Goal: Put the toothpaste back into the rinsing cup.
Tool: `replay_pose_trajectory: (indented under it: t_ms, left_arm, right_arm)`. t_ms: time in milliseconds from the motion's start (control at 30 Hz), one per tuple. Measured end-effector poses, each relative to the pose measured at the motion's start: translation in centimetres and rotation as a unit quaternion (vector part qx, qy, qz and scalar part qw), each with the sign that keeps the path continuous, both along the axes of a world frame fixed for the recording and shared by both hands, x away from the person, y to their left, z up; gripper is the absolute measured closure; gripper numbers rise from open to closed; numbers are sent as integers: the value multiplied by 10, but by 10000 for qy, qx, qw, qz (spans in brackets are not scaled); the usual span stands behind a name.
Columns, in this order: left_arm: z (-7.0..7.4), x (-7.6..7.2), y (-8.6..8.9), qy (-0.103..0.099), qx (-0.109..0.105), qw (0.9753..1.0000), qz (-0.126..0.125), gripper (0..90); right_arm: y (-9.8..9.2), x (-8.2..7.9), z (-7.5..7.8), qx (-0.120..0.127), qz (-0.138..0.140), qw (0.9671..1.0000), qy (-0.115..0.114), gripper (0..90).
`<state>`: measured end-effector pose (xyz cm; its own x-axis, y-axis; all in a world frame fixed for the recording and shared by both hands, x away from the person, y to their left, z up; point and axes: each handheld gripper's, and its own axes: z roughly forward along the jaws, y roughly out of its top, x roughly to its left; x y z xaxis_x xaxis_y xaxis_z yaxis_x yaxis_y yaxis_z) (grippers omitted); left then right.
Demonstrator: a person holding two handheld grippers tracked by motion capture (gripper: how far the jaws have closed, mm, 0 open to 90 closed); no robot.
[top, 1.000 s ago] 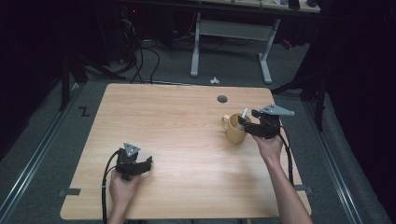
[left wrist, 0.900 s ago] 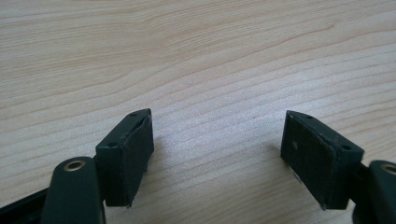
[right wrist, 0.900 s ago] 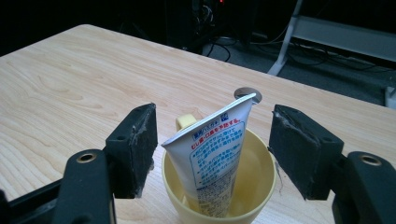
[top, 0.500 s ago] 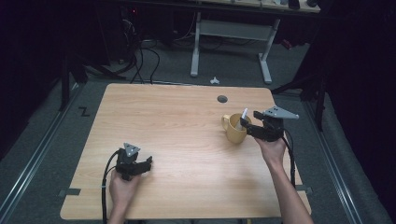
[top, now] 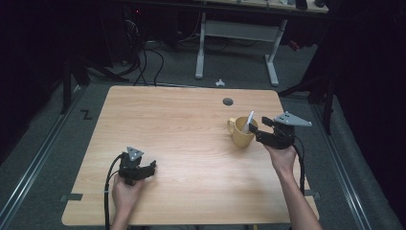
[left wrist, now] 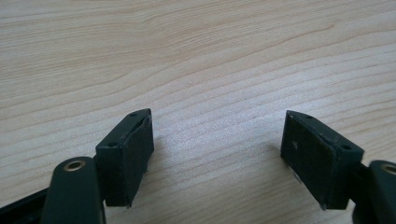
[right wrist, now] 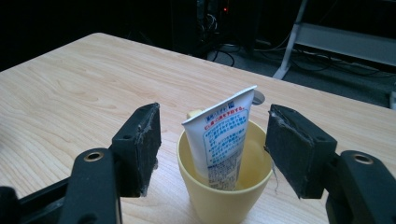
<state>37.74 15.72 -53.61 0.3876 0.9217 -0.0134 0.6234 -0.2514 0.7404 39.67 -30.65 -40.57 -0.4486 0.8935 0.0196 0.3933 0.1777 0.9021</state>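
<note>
Right hand-held gripper spread wide, its two black padded jaws standing apart on either side of a white squeezable tube with blue and red print, touching neither the tube nor its container. Tube standing crimped end up, leaning, inside a yellow plastic mug with a side handle, directly ahead of and slightly below the jaws; in the high view, mug just beyond the right gripper, handle turned to the far side from it. Left hand-held gripper likewise spread, jaws resting low over bare light wood-grain tabletop with nothing between them; in the high view, left gripper well apart from the mug, near the table's front edge. Probable step in hand: closing on the upper end of the tube to draw it out, or withdrawal after setting it in. Risks, as judged: a jaw catching the mug rim during closure and tipping or sliding the light, unbraced mug; a pinch taken too near the flat crimp slipping off; a squeeze on the soft tube body deforming it and letting it twist between the pads; an oblique pull dragging the mug along, no second gripper near enough to steady it.
</note>
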Motion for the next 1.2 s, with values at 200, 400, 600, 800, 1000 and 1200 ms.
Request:
replay_pose_trajectory:
  t_ms: [200, 400, 600, 800, 1000, 1200]
  left_arm:
    - [0, 0, 0, 1, 0, 10000, 0, 259]
    - [0, 0, 0, 2, 2, 10000, 1, 259]
    - [0, 0, 0, 0, 1, 10000, 1, 259]
    - [0, 0, 0, 1, 2, 10000, 1, 259]
    - [0, 0, 0, 2, 1, 10000, 1, 259]
    - [0, 0, 0, -4, 2, 10000, 7, 259]
  right_arm:
    - [-3, -5, -1, 74, 32, 10000, 12, 373]
    - [-4, -10, -1, 119, 79, 9999, -28, 384]
    - [-5, -15, -2, 204, 94, 9997, -80, 394]
    - [-7, -21, -2, 212, 100, 9997, -100, 396]
    - [-6, -26, 0, 235, 158, 9995, -157, 397]
    - [-6, -31, -1, 281, 181, 9993, -154, 399]
